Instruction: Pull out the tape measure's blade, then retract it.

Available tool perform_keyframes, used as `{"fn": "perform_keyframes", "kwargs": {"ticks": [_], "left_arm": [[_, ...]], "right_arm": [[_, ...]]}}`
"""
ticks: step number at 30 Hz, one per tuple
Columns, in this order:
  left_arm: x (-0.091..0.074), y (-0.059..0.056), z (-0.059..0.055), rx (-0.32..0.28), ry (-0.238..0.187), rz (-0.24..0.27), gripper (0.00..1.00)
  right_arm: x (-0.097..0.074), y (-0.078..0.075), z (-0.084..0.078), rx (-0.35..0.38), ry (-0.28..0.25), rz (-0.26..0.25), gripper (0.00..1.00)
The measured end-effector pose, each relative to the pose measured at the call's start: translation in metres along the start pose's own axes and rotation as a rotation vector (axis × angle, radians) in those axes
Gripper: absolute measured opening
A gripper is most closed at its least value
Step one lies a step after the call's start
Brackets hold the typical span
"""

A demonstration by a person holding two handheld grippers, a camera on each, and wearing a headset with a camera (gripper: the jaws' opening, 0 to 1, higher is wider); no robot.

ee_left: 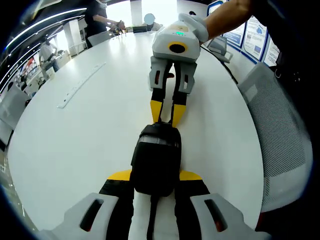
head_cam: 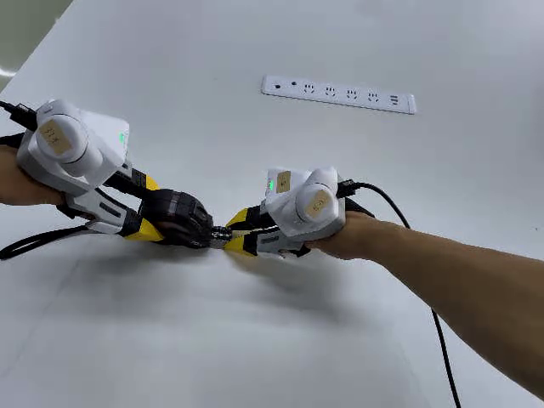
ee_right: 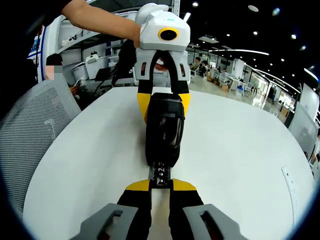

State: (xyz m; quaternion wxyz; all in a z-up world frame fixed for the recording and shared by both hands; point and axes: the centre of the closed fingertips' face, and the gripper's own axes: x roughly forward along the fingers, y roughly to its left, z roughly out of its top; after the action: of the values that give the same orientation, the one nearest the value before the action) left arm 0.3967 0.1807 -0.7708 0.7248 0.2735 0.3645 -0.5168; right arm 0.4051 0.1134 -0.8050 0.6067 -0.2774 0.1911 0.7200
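Tape measure [head_cam: 176,218] sits just left of centre in the head view, close to the bench [head_cam: 255,340], its black case clamped between the jaws of your left tool [ee_left: 155,175]. Your right tool [ee_right: 161,186] is closed narrow on the tip of the blade [ee_right: 161,172], and a short numbered stretch shows at the lower centre of the right gripper view. That hold on the tip looks thin. If you jerk or pull off-axis, the tip may slip free and the blade snap back. A hard pull could also twist the case in the left jaws.
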Motion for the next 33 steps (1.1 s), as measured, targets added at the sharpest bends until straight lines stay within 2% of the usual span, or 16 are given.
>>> {"fn": "perform_keyframes", "kwargs": {"ticks": [13,33], "left_arm": [[0.0,0.0,0.0,-0.005,0.007,-0.003,0.25],[-0.001,0.001,0.001,-0.01,0.013,-0.001,0.25]], "right_arm": [[-0.01,0.0,-0.007,0.005,0.01,0.0,0.09],[-0.034,0.002,-0.025,0.016,0.054,-0.001,0.09]]}}
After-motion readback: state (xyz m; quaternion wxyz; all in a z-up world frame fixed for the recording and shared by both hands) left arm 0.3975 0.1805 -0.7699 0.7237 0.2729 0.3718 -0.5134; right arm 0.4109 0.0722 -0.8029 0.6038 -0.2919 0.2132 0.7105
